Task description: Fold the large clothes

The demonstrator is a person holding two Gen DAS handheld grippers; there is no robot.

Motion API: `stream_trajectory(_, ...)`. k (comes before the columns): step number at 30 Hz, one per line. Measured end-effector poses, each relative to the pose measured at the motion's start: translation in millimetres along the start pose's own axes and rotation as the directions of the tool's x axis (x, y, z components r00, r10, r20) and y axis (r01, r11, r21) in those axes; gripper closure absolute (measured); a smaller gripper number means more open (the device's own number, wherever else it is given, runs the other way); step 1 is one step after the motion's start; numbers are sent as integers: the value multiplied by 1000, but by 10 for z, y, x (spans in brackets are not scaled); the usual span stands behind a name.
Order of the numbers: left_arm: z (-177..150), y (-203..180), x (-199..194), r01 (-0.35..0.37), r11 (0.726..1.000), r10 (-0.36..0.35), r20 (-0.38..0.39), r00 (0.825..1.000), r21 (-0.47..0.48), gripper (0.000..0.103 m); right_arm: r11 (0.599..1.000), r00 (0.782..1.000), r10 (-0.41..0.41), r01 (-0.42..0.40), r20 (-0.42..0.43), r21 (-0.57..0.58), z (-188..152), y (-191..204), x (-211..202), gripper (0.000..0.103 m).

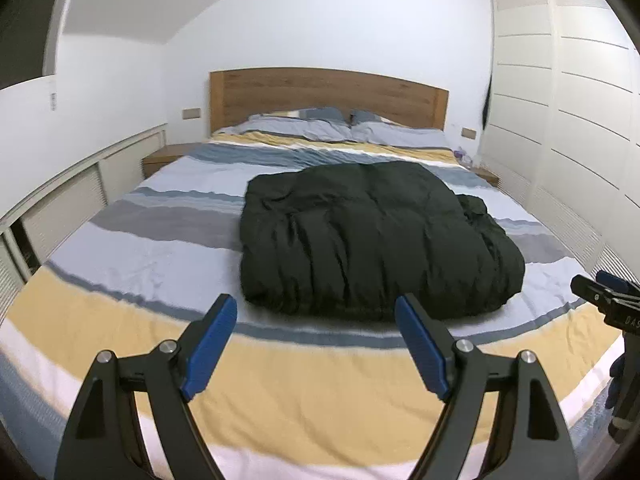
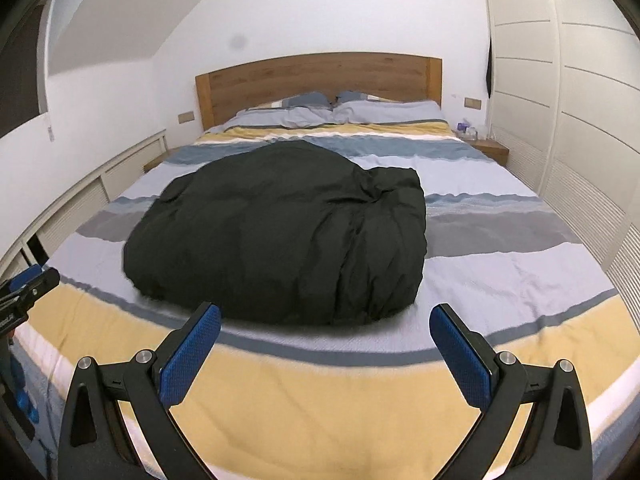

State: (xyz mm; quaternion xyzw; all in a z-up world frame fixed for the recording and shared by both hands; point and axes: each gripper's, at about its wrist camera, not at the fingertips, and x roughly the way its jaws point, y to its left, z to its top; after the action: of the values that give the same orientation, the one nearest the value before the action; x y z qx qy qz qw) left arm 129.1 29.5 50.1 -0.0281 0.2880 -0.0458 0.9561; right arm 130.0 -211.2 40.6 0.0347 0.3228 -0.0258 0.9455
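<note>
Coat [image 1: 372, 236] — dark, puffy, folded into a bundle in the middle of the striped bed [image 1: 120, 320], probably so it lies flat. Left tongs [image 1: 316, 344] and right tongs [image 2: 326, 354] hang spread and empty over the foot — nothing pinched.

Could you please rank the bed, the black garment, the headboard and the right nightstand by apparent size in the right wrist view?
1. Bed
2. Black garment
3. Headboard, though it is farther away
4. Right nightstand

Both wrist views side by side at the bed's [image 1: 120, 320] foot, angled down toward the headboard [image 2: 320, 76]
</note>
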Motion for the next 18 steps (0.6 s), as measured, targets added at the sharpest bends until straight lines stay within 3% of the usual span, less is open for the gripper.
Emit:
stream_trajectory(3,-89,-12,-257,-53,999,53,10,999,-1,22,1000,1000,12,-12,11,-3,-90,95,-193,1)
stream_trajectory(10,-216,-33,-668,-98,995,98,92,991,-4,22,1000,1000,17,-17,5,-24,-377,250,-500,1)
stream_trajectory(18,-268,-102,-898,-91,996,88,122,989,20,22,1000,1000,-11,11,7,-4,-538,196,-672,1)
